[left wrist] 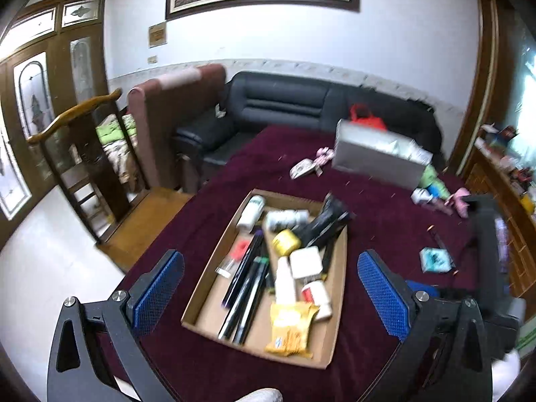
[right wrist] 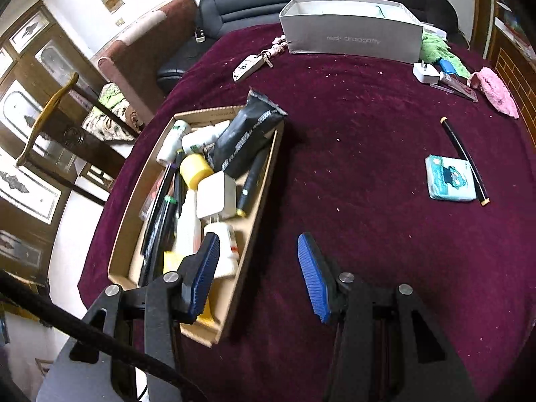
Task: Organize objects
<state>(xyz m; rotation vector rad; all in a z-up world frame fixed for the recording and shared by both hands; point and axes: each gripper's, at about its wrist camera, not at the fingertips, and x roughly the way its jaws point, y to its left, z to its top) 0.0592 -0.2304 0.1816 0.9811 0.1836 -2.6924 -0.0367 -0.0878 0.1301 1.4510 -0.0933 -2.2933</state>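
Note:
A shallow cardboard tray (left wrist: 201,301) (right wrist: 129,221) on the maroon tablecloth holds pens, white bottles, a yellow jar (left wrist: 286,242) (right wrist: 196,170), a white charger (left wrist: 305,262) (right wrist: 216,195), a black pouch (right wrist: 244,140) and a yellow snack packet (left wrist: 291,330). My left gripper (left wrist: 269,284) is open and empty above the tray. My right gripper (right wrist: 259,268) is open and empty, over the tray's near right edge. A teal tissue pack (left wrist: 434,260) (right wrist: 450,182) and a black pen (right wrist: 464,159) lie loose on the cloth to the right.
A grey open box (left wrist: 378,160) (right wrist: 351,38) stands at the table's far side, with a key fob (right wrist: 249,65), a white plug (right wrist: 424,72), a green cloth (right wrist: 435,47) and a pink furry item (right wrist: 495,92) near it. A black sofa (left wrist: 284,104) and wooden chair (left wrist: 77,154) stand beyond.

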